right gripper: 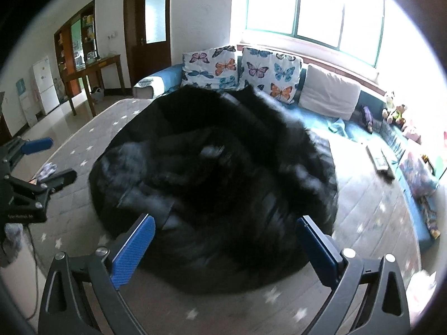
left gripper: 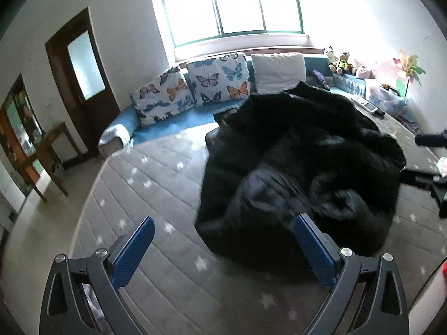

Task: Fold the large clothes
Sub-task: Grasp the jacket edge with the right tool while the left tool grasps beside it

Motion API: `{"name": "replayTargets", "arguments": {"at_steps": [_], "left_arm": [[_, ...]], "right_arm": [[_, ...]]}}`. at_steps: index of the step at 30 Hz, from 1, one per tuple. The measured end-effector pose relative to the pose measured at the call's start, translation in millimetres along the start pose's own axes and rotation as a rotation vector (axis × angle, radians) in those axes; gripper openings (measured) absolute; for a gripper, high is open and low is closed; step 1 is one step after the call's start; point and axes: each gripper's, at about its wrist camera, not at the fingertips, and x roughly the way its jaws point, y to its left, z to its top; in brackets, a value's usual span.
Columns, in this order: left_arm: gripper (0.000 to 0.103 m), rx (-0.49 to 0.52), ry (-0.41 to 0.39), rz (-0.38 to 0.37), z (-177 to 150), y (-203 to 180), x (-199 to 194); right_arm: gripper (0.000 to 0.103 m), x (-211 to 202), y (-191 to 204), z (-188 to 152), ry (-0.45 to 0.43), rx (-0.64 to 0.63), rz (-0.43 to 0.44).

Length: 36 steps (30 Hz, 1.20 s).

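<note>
A large black padded coat [left gripper: 296,162] lies crumpled in a heap on a grey star-patterned mattress [left gripper: 156,178]. It also fills the middle of the right wrist view [right gripper: 218,167], partly blurred. My left gripper [left gripper: 223,234] is open and empty, above the mattress at the coat's near left edge. My right gripper [right gripper: 226,234] is open and empty, just above the coat's near edge. The left gripper also shows at the left of the right wrist view [right gripper: 53,159], and the right gripper at the right edge of the left wrist view [left gripper: 427,156].
Butterfly cushions [left gripper: 195,86] and a white cushion [left gripper: 279,72] line a blue sofa [left gripper: 178,122] behind the mattress. Soft toys [left gripper: 343,64] sit at the back right. A wooden table [left gripper: 53,153] and a door [left gripper: 83,78] stand to the left.
</note>
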Motion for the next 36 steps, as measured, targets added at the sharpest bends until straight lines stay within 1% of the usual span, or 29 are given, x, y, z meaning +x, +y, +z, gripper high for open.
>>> {"name": "replayTargets", "arguments": {"at_steps": [2, 6, 8, 12, 14, 16, 17, 18, 20, 22, 24, 26, 27, 28, 30, 31, 32, 33, 34, 35, 36], "left_arm": [[0.103, 0.021, -0.003, 0.013, 14, 4, 8], [0.103, 0.038, 0.007, 0.000, 44, 14, 28], [0.103, 0.056, 0.006, -0.018, 63, 15, 41], [0.103, 0.103, 0.004, -0.032, 95, 8, 66], [0.099, 0.127, 0.004, -0.038, 111, 5, 81], [0.098, 0.159, 0.008, -0.068, 125, -1, 95], [0.096, 0.176, 0.005, -0.065, 133, -4, 102], [0.095, 0.188, 0.003, -0.058, 138, -7, 108], [0.094, 0.220, 0.009, -0.078, 149, -13, 124], [0.094, 0.242, 0.016, -0.093, 161, -19, 139], [0.094, 0.272, 0.023, -0.112, 171, -27, 153], [0.093, 0.286, 0.053, -0.147, 179, -34, 172], [0.093, 0.283, 0.068, -0.161, 182, -37, 179], [0.091, 0.272, 0.090, -0.179, 187, -39, 190], [0.085, 0.259, 0.125, -0.228, 192, -46, 209], [0.078, 0.255, 0.138, -0.239, 195, -50, 217], [0.060, 0.252, 0.149, -0.249, 196, -54, 224], [0.048, 0.244, 0.164, -0.251, 198, -57, 233], [0.031, 0.221, 0.186, -0.253, 200, -59, 242], [0.018, 0.192, 0.198, -0.244, 202, -59, 249], [0.014, 0.165, 0.195, -0.226, 204, -57, 253]], "right_arm": [[0.103, 7, -8, 15, 0.004, -0.009, 0.000], [0.103, 23, -18, 38, 0.012, -0.026, -0.007], [0.103, 30, -24, 49, 0.009, -0.031, -0.004], [0.096, 53, -32, 82, 0.013, -0.049, -0.022], [0.093, 69, -36, 97, 0.022, -0.065, -0.039], [0.090, 84, -39, 108, 0.041, -0.077, -0.047], [0.089, 92, -41, 112, 0.050, -0.084, -0.055], [0.088, 98, -40, 116, 0.062, -0.093, -0.058], [0.086, 116, -42, 122, 0.096, -0.100, -0.064], [0.079, 131, -42, 124, 0.133, -0.105, -0.040], [0.072, 143, -42, 126, 0.159, -0.114, -0.051], [0.067, 154, -42, 129, 0.184, -0.131, -0.058], [0.056, 160, -44, 129, 0.191, -0.140, -0.078], [0.041, 164, -46, 129, 0.201, -0.140, -0.077], [0.028, 168, -55, 133, 0.214, -0.100, -0.059], [0.023, 166, -57, 133, 0.208, -0.089, -0.061], [0.019, 161, -62, 133, 0.192, -0.079, -0.075], [0.017, 158, -64, 136, 0.179, -0.080, -0.098], [0.016, 152, -68, 137, 0.164, -0.075, -0.125], [0.016, 144, -72, 138, 0.151, -0.064, -0.145], [0.015, 138, -78, 139, 0.139, -0.053, -0.155]]}}
